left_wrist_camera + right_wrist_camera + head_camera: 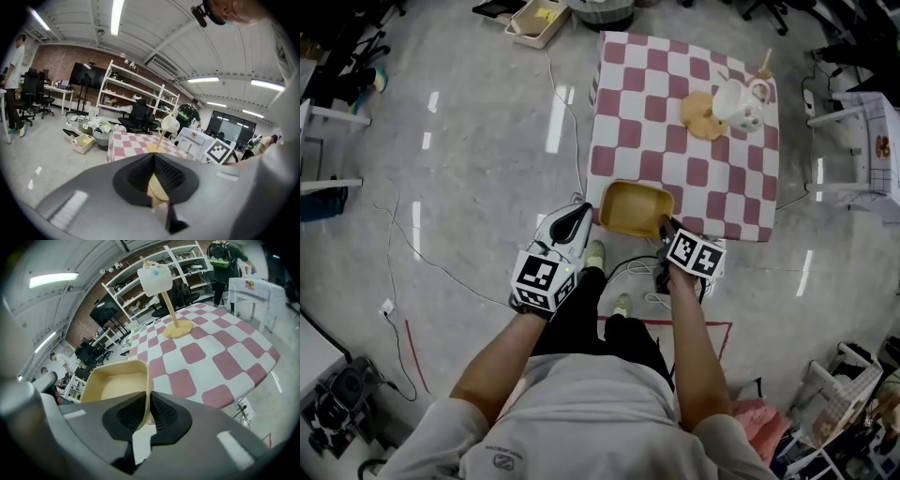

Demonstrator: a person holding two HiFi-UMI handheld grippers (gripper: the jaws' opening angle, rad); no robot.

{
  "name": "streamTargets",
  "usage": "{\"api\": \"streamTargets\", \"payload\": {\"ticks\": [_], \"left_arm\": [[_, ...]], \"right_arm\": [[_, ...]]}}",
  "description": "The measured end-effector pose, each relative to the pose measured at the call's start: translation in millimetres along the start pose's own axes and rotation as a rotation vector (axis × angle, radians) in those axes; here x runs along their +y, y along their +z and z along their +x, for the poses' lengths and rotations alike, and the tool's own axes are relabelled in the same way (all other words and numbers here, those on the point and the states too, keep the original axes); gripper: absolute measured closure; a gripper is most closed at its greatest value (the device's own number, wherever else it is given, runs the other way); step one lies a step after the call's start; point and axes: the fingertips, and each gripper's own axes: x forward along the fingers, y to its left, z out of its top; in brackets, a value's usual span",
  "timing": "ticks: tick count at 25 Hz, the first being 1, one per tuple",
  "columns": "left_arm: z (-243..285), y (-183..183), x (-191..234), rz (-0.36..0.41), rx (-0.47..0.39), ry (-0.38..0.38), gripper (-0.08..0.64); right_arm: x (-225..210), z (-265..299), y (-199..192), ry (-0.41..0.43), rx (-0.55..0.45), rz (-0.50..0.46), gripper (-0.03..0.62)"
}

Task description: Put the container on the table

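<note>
A tan, square-sided container (636, 208) hangs at the near edge of the table (694, 159), which wears a red and white checked cloth. My left gripper (586, 218) is shut on its left rim, and a tan strip of the container (157, 185) shows between the left gripper's (153, 174) jaws. My right gripper (667, 230) is shut on the right rim. In the right gripper view the container (117, 383) lies just ahead of the right gripper (149, 409), its wall pinched between the pads. Whether the container's base touches the cloth I cannot tell.
A white mug on a wooden stand (741, 101) sits at the table's far right. Boxes (539, 19) stand on the floor beyond the table, and a white side table (874, 141) is to the right. Cables (412, 248) trail over the floor at left.
</note>
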Motion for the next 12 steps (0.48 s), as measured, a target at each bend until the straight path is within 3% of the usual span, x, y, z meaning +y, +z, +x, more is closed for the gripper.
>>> {"api": "streamTargets", "payload": {"ticks": [6, 12], "left_arm": [[25.1, -10.9, 16.9, -0.013, 0.026, -0.012, 0.554], [36.7, -20.9, 29.2, -0.027, 0.045, -0.018, 0.554]], "right_arm": [[-10.7, 40.3, 0.4, -0.039, 0.016, 0.040, 0.558], [-15.3, 61.9, -1.2, -0.069, 0.032, 0.007, 0.558]]}}
